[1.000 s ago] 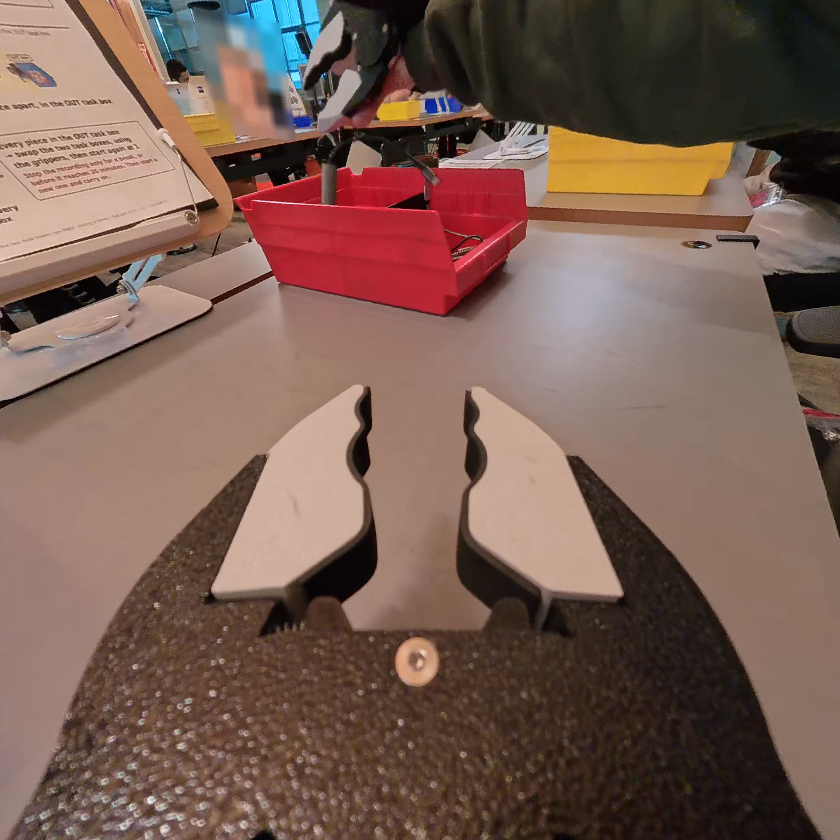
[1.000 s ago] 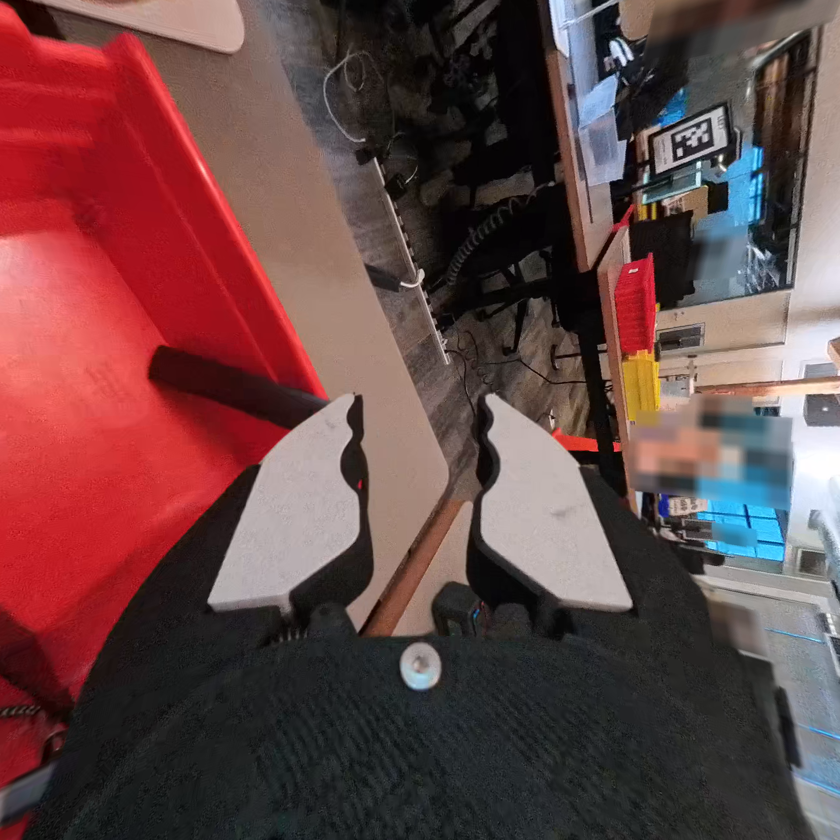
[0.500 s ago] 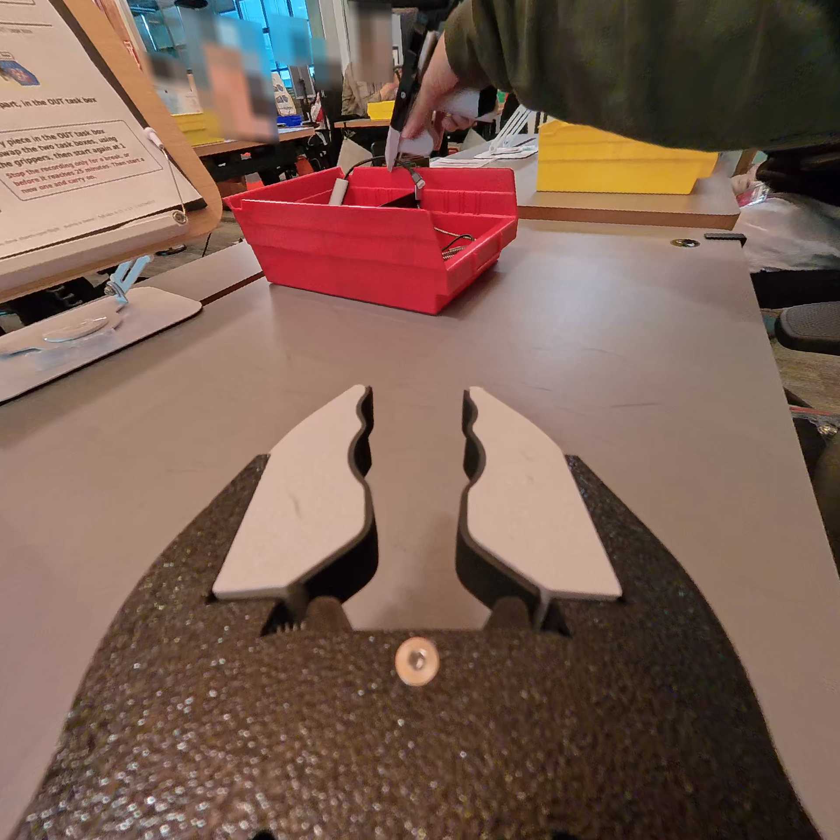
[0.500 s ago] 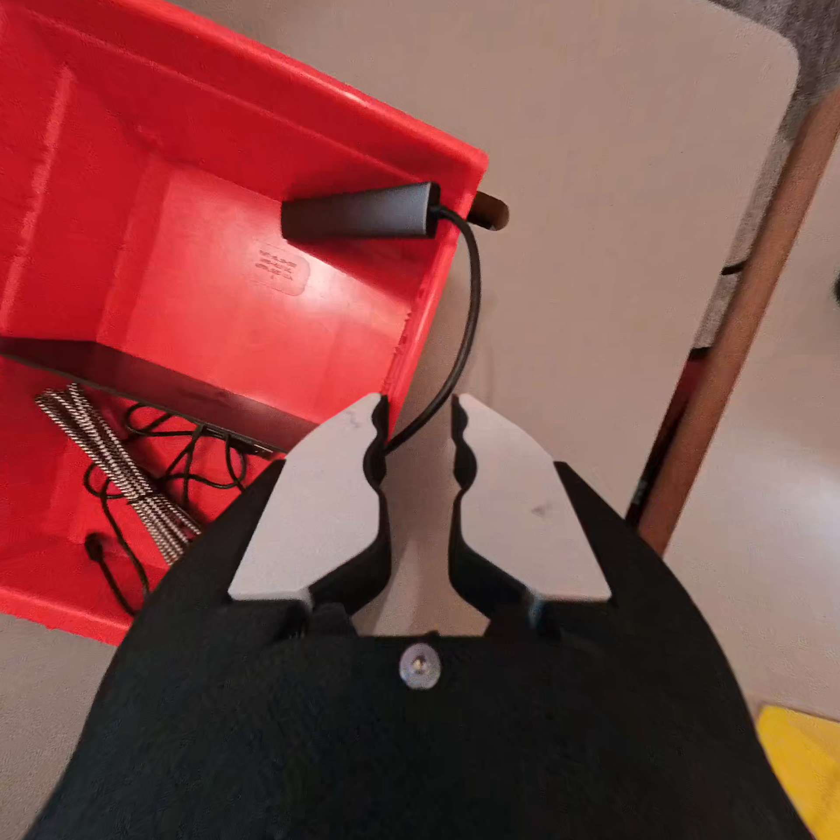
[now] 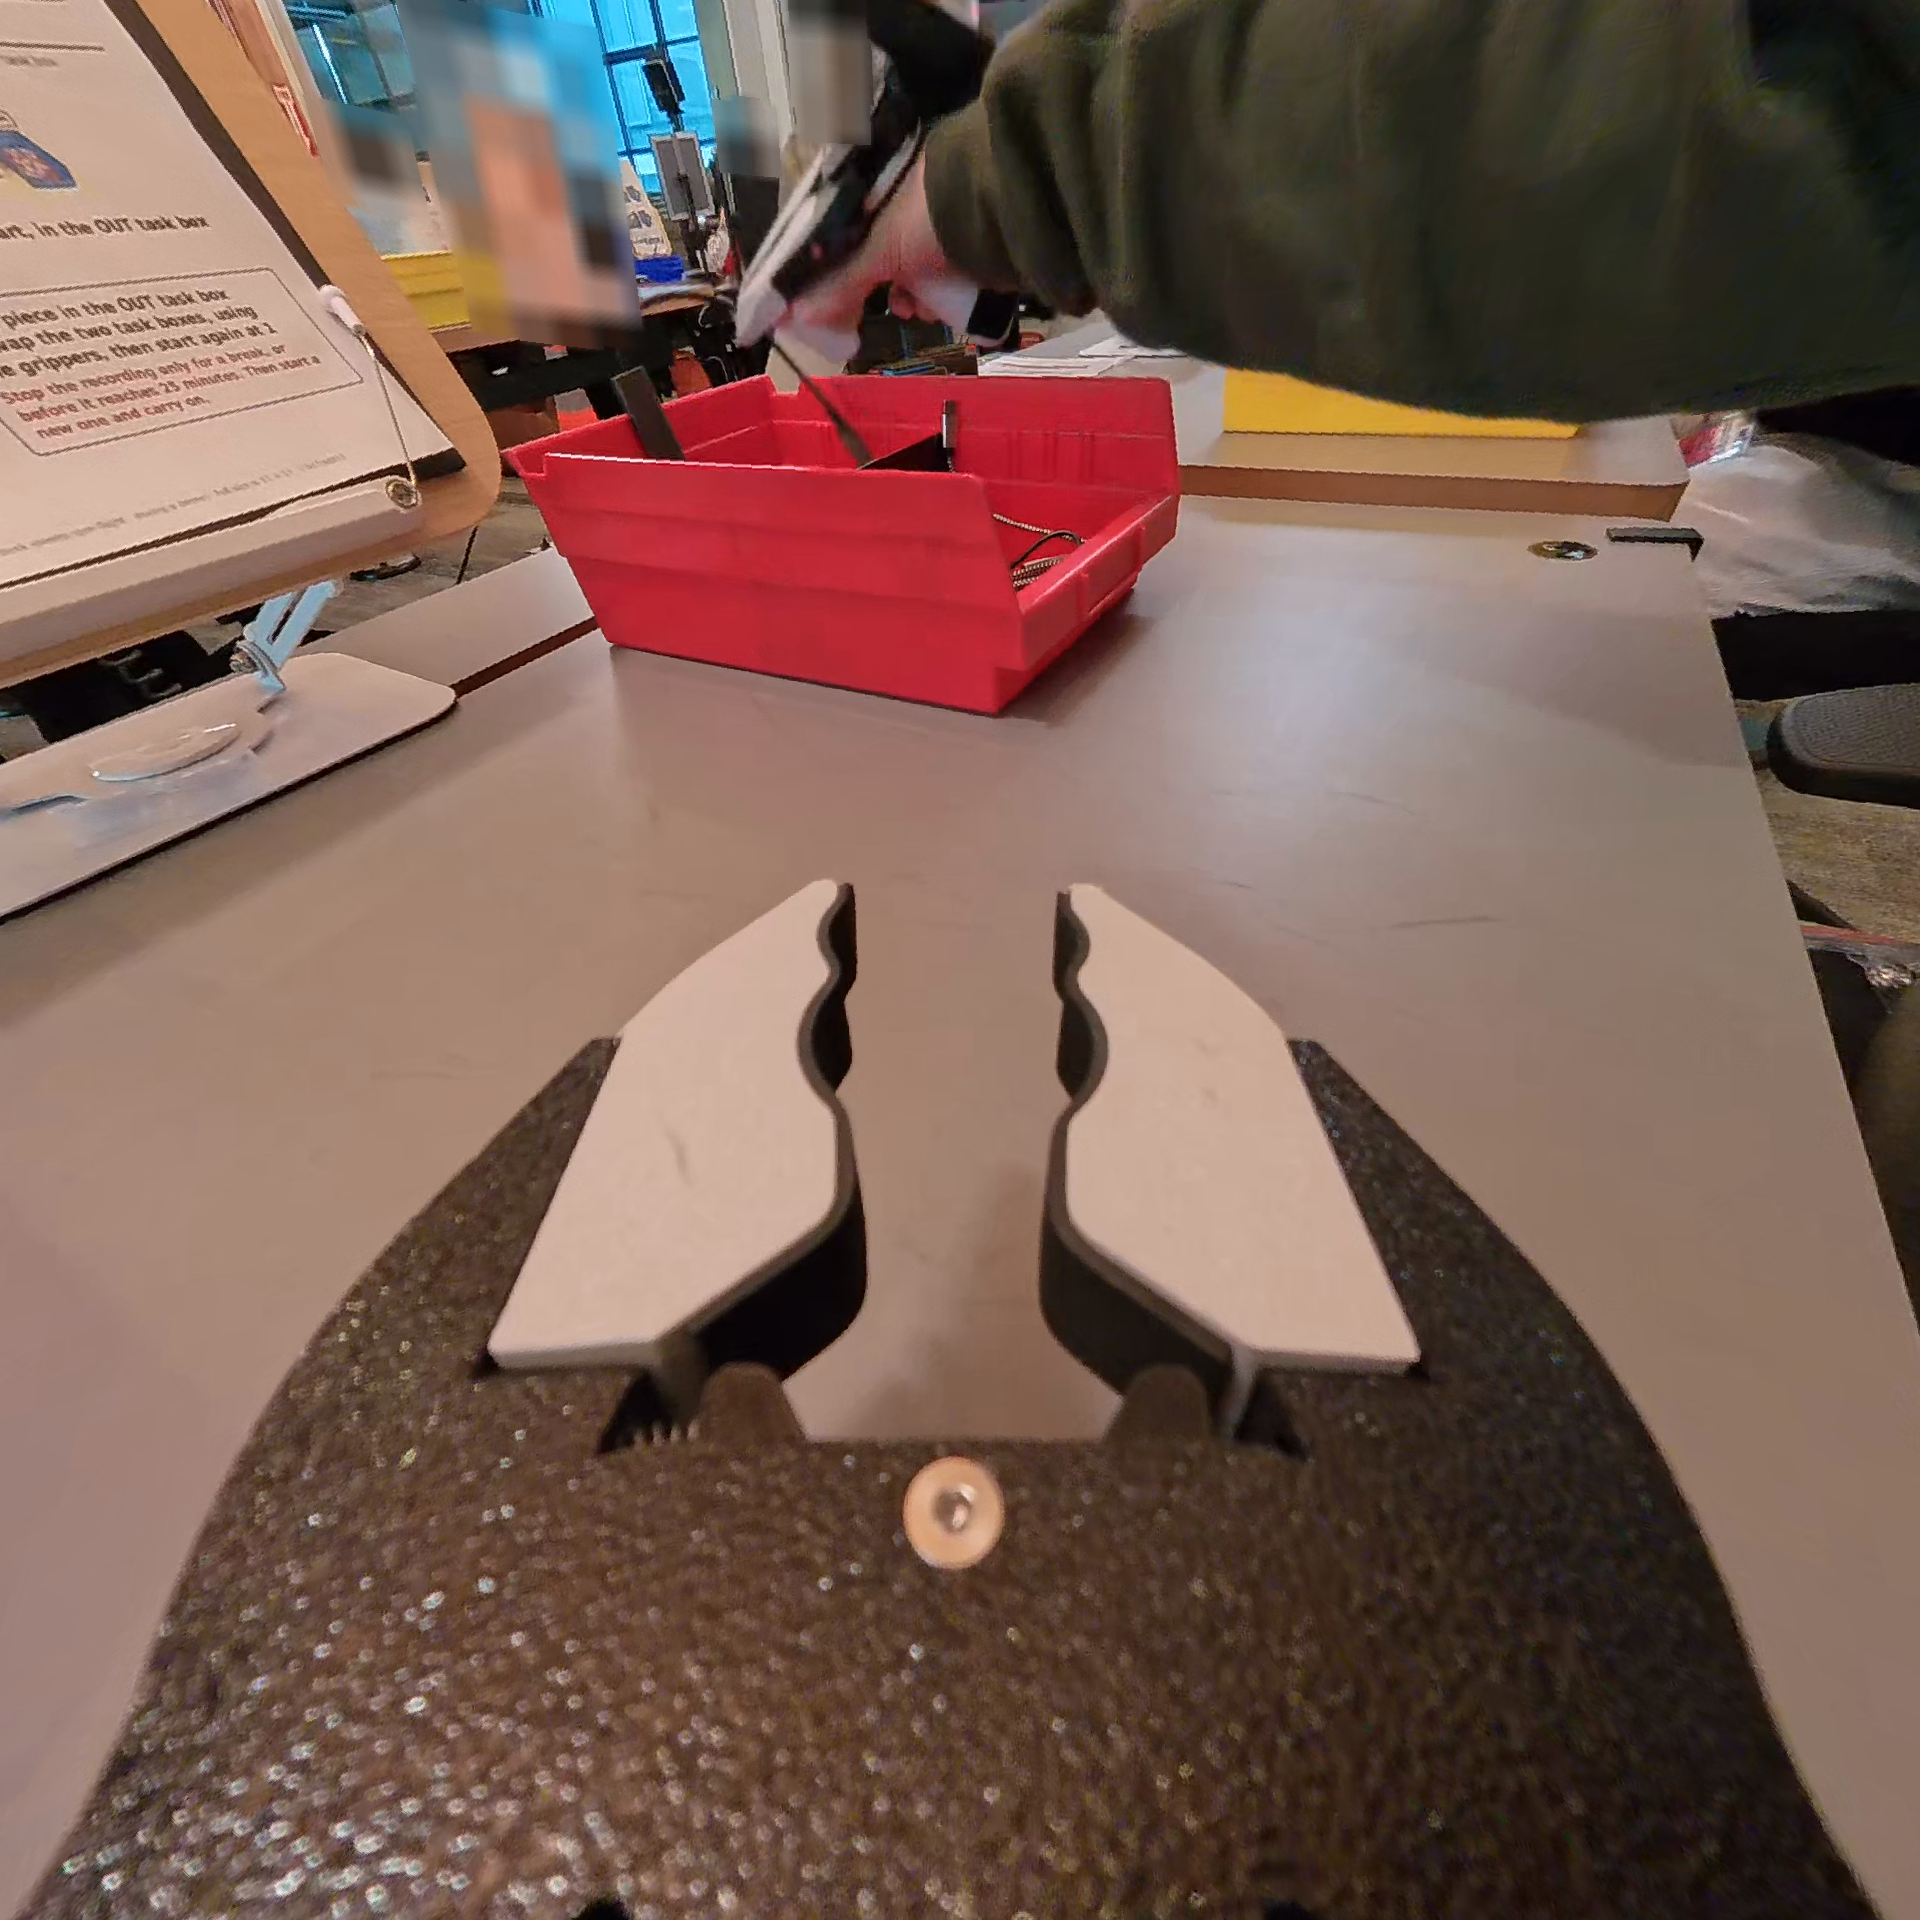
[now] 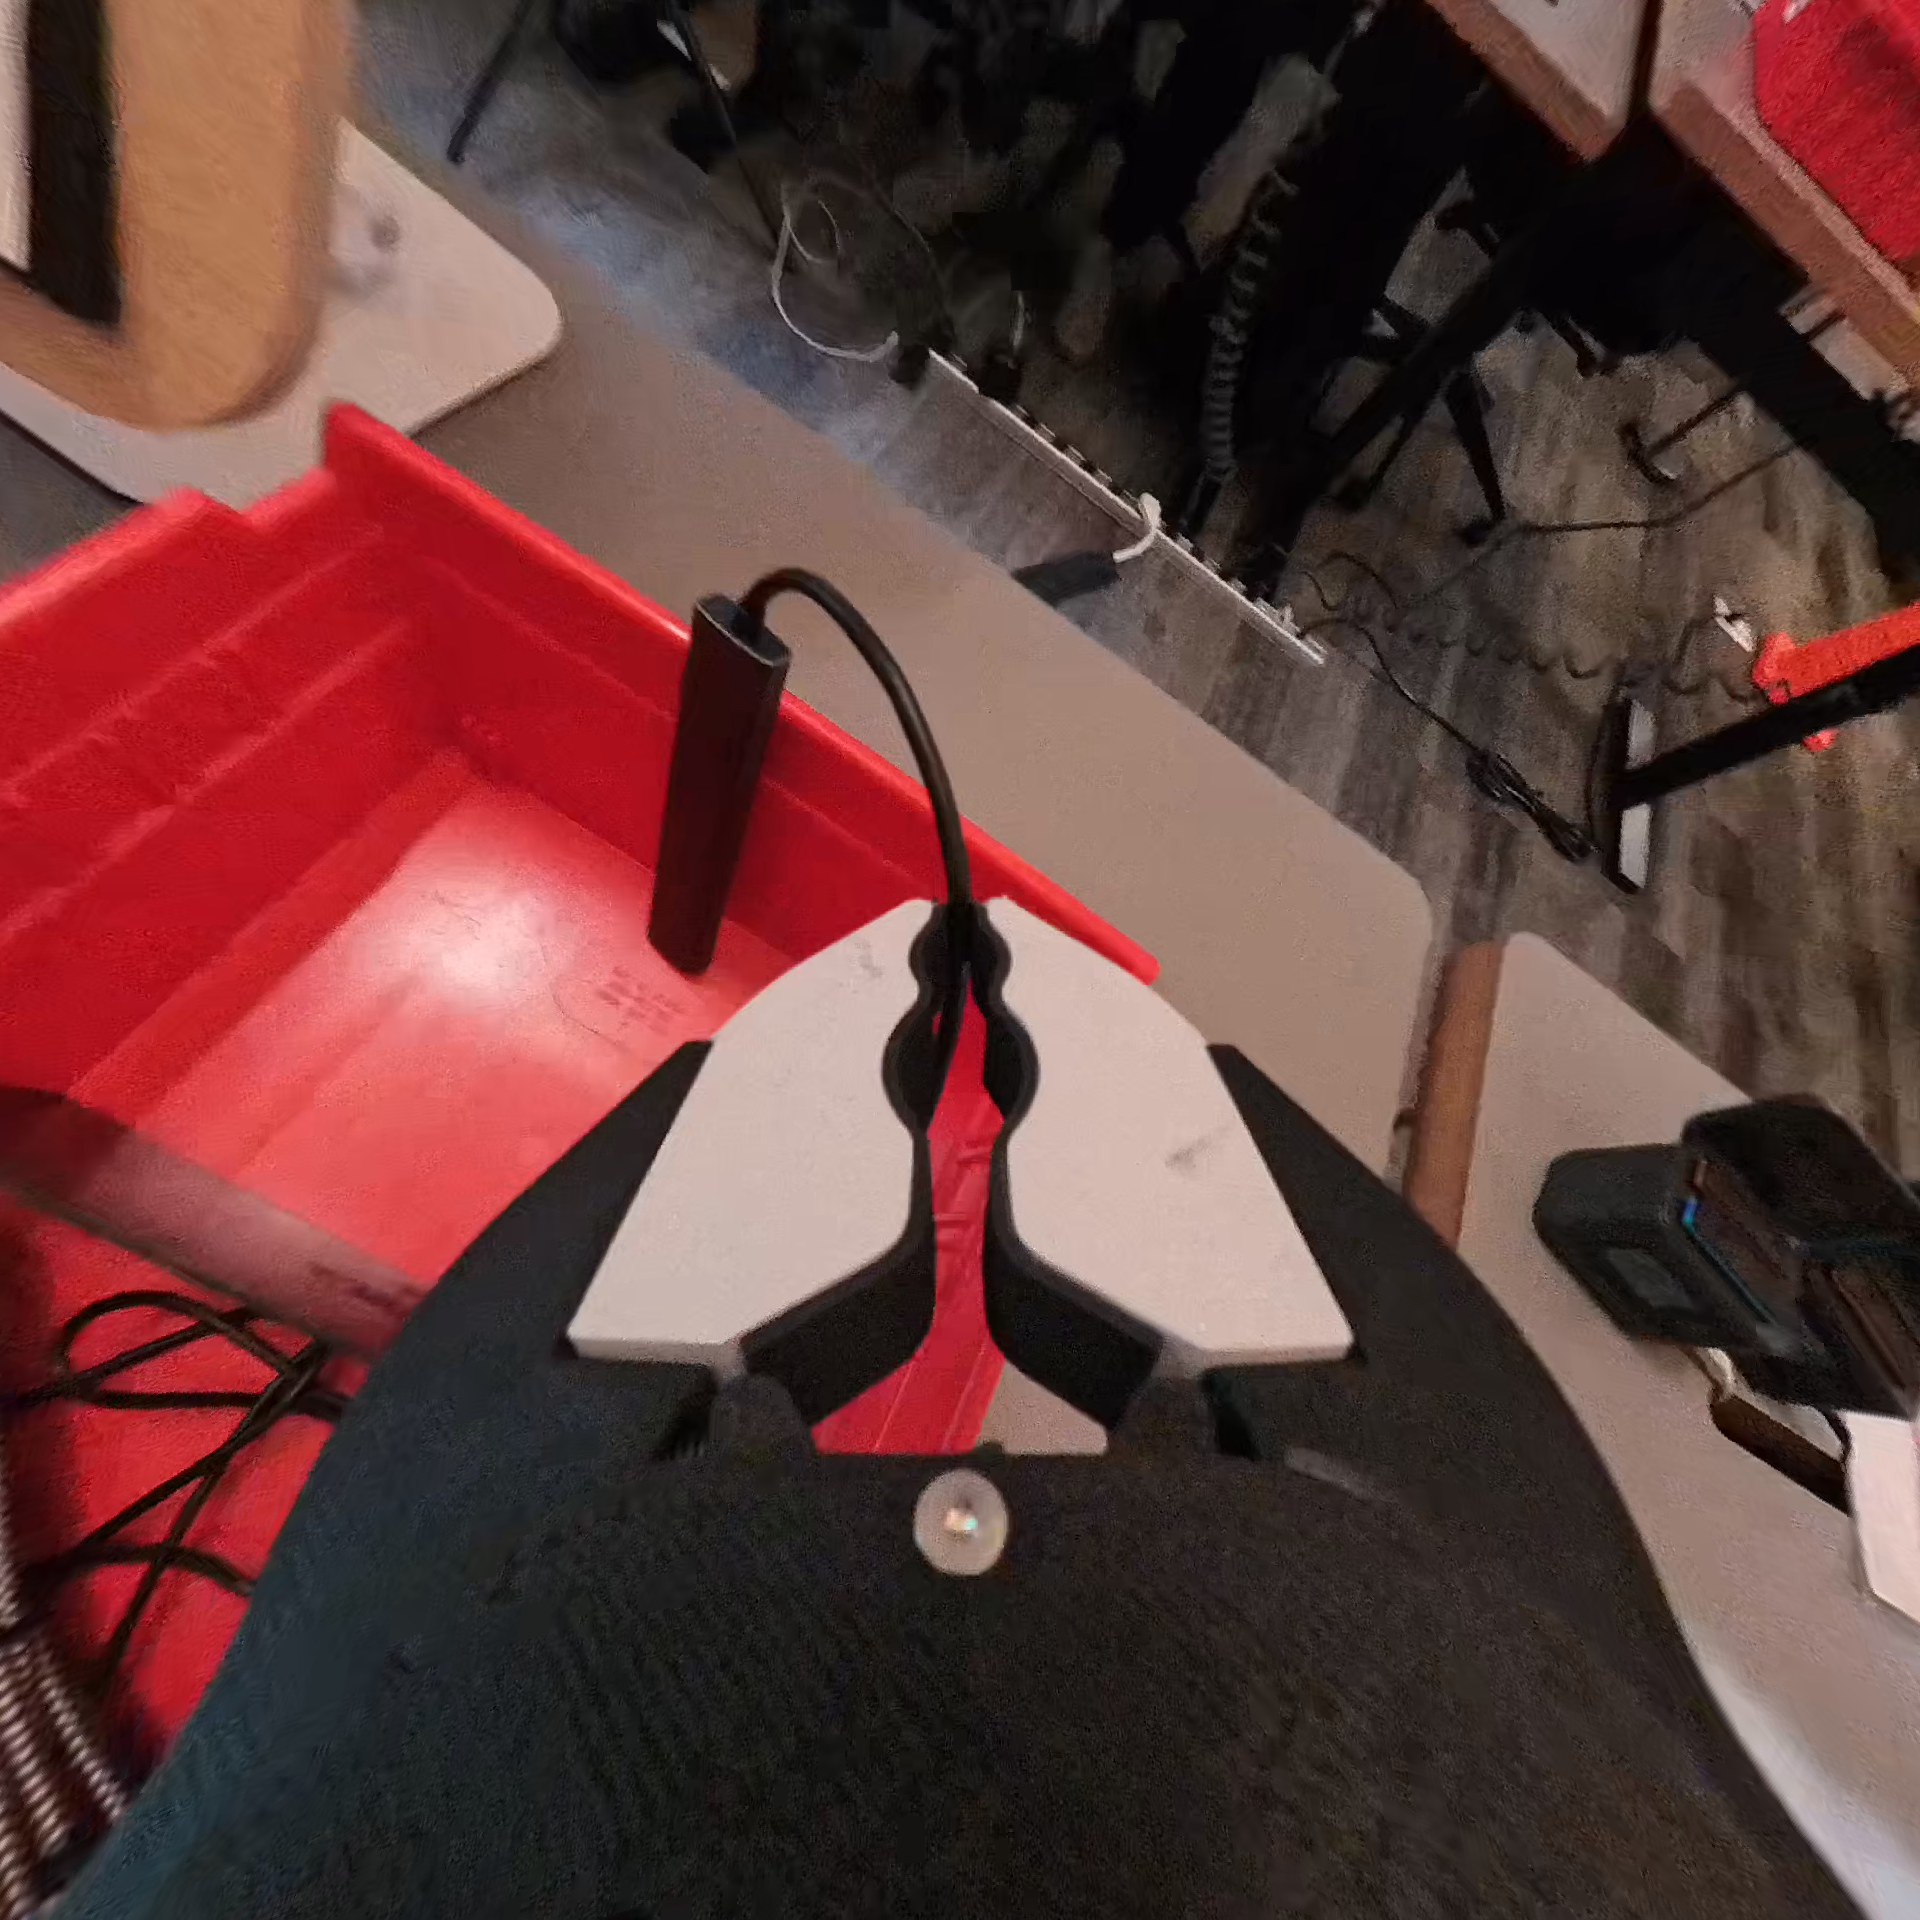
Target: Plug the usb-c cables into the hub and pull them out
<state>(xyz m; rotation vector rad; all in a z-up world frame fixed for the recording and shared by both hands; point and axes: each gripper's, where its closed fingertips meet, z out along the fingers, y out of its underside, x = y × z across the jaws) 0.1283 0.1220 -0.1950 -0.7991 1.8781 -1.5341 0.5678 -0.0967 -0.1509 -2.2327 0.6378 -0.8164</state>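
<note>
The step in hand looks like fetching: the hub (image 6: 717, 790) is being drawn out of the red bin (image 6: 312, 831) by its own cord, and no plugging has begun. The right gripper (image 6: 961, 920) has its fingers pinched nearly together on the thin black cord (image 6: 914, 727), which arcs up from the fingertips and over to the hub's top end. The hub stands almost upright, its lower end on or just above the bin floor beside the far wall (the frame is too blurred to say which).

The other cables (image 6: 156, 1392) lie in a loose tangle in the bin's near-left compartment, behind a dark divider (image 6: 187, 1247).

The left gripper (image 5: 956, 904) rests low over the bare grey table (image 5: 1351, 779), fingers apart with nothing between them, well short of the bin (image 5: 831, 561).

In the left wrist view, the right hand (image 5: 883, 281) reaches in from the right in a green sleeve (image 5: 1455, 187), angled down over the bin's far side.

The next move likely calls for lifting the hub clear of the wall and laying it flat on the table near the left gripper, which could then steady it. A cord grip lets the hub swing, so a slow carry seems wise.
</note>
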